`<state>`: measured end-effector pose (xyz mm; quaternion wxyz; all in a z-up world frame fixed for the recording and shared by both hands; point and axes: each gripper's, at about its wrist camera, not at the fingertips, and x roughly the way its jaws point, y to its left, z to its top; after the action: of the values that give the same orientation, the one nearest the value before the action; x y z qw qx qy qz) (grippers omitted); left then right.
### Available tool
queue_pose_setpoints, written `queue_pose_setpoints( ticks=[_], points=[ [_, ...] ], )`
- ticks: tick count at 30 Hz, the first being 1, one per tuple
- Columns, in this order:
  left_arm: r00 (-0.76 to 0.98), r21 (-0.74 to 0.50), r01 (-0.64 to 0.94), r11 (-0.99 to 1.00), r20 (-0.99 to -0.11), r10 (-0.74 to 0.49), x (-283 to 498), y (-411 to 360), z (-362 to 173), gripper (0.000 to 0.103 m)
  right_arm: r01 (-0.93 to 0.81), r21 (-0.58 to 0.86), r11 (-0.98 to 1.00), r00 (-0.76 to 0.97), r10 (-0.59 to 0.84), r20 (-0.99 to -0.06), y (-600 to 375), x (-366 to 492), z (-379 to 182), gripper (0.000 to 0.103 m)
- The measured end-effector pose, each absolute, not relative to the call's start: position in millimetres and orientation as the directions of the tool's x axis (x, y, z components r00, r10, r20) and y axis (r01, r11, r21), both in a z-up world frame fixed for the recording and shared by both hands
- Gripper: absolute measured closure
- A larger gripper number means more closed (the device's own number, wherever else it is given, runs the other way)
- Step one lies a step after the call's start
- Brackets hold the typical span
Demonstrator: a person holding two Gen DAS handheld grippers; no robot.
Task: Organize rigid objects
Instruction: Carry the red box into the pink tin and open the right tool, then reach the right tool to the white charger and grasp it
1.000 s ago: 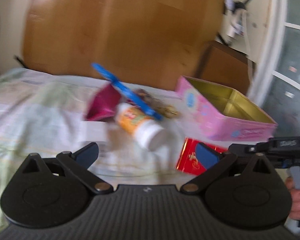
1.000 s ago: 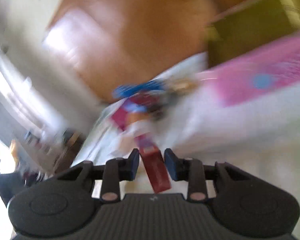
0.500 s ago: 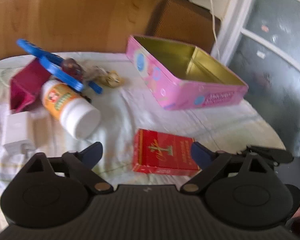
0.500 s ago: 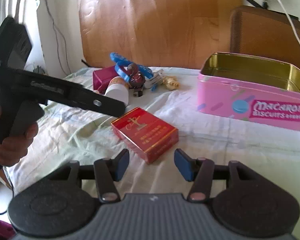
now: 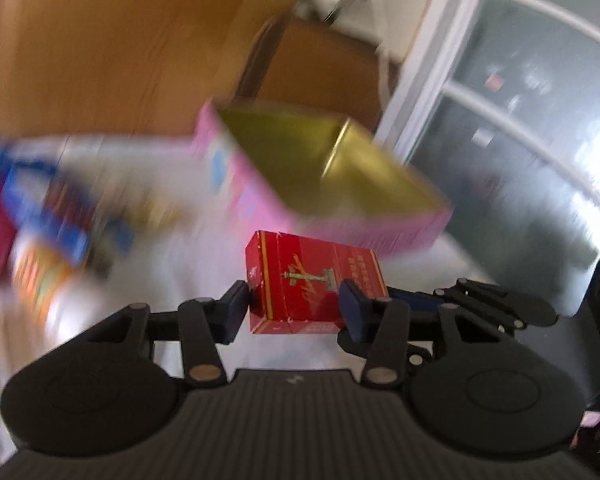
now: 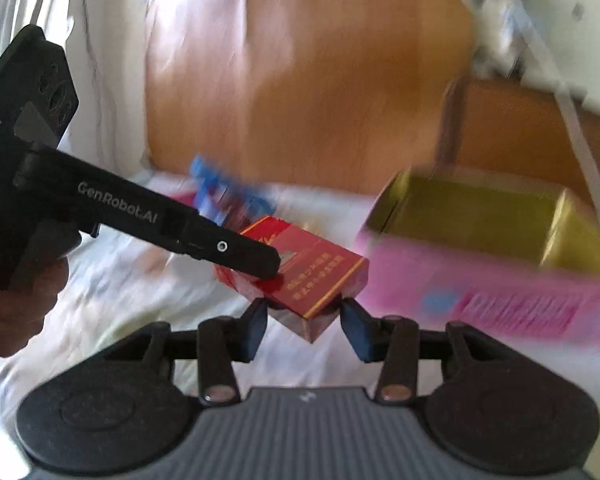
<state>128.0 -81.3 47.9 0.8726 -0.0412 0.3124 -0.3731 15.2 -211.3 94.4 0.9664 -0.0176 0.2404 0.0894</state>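
Red box (image 5: 312, 280), a small printed card pack, sits in the left wrist view between the pads of the left tongs (image 5: 296, 309), whose jaws have just been closing and now clench it across its width near the end facing the camera. It stays sharp while the pale sheet (image 5: 188, 264) and the open pink tin (image 5: 244, 196) beyond it smear, so it looks lifted clear of the sheet. The blurred clutter to the left cannot be made out. In the right wrist view the same box hangs tilted, one lower corner dipping between the pads of the right tongs (image 6: 305, 316). Those jaws have also just been closing, but I cannot tell whether they press on the card or stand just off it. A finger of the left tongs lies across the box's top, with the person's hand (image 6: 16, 300) at the frame's edge, and the tin stands just beside it on the right. I judge the pack light and stiff, with thin walls that would dent under a hard squeeze and a glossy face that may slip. It is best held across the two long narrow sides near mid-length, not by a corner.
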Motion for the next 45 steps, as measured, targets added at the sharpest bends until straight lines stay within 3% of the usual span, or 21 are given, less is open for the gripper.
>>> queue_pose_setpoints(
  ticks=[4,10,18,20,23,26,29,34,40,45],
  points=[
    [0.551,-0.239,0.68,0.693,-0.457,-0.699,150,-142,75,0.051,-0.074,-0.077,0.994,0.916,0.037,-0.4,-242,42,111,0.061],
    [0.519,-0.296,0.662,0.689,-0.482,-0.706,183,-207,52,0.05,0.046,-0.068,0.997,0.877,-0.073,-0.475,-289,90,96,0.061],
    [0.547,-0.29,0.591,0.753,-0.542,-0.638,190,-211,34,0.05,0.09,-0.066,0.994,0.86,-0.111,-0.497,-293,102,78,0.055],
    [0.565,-0.3,0.583,0.756,-0.519,-0.641,181,-196,41,0.05,0.117,-0.033,0.993,0.873,-0.119,-0.472,-294,94,83,0.055],
    [0.584,-0.338,0.604,0.721,-0.427,-0.69,159,-141,54,0.05,0.146,0.054,0.988,0.928,-0.118,-0.354,-283,54,97,0.055],
    [0.609,-0.344,0.61,0.714,-0.373,-0.7,110,-83,60,0.05,0.062,0.143,0.988,0.955,-0.017,-0.295,-258,22,101,0.054],
    [0.692,-0.291,0.527,0.799,-0.398,-0.602,73,-21,51,0.05,-0.118,0.19,0.975,0.921,0.179,-0.346,-213,19,93,0.055],
    [0.823,-0.172,0.228,0.958,-0.492,-0.284,52,65,31,0.05,-0.367,0.18,0.913,0.784,0.408,-0.468,-119,51,74,0.059],
    [0.836,-0.238,0.03,0.971,-0.527,-0.155,56,129,11,0.05,-0.443,0.106,0.89,0.725,0.425,-0.542,-33,86,60,0.055],
    [0.844,-0.248,0.007,0.969,-0.518,-0.139,58,140,4,0.049,-0.428,0.035,0.903,0.724,0.365,-0.585,-3,107,49,0.039]
  ],
)
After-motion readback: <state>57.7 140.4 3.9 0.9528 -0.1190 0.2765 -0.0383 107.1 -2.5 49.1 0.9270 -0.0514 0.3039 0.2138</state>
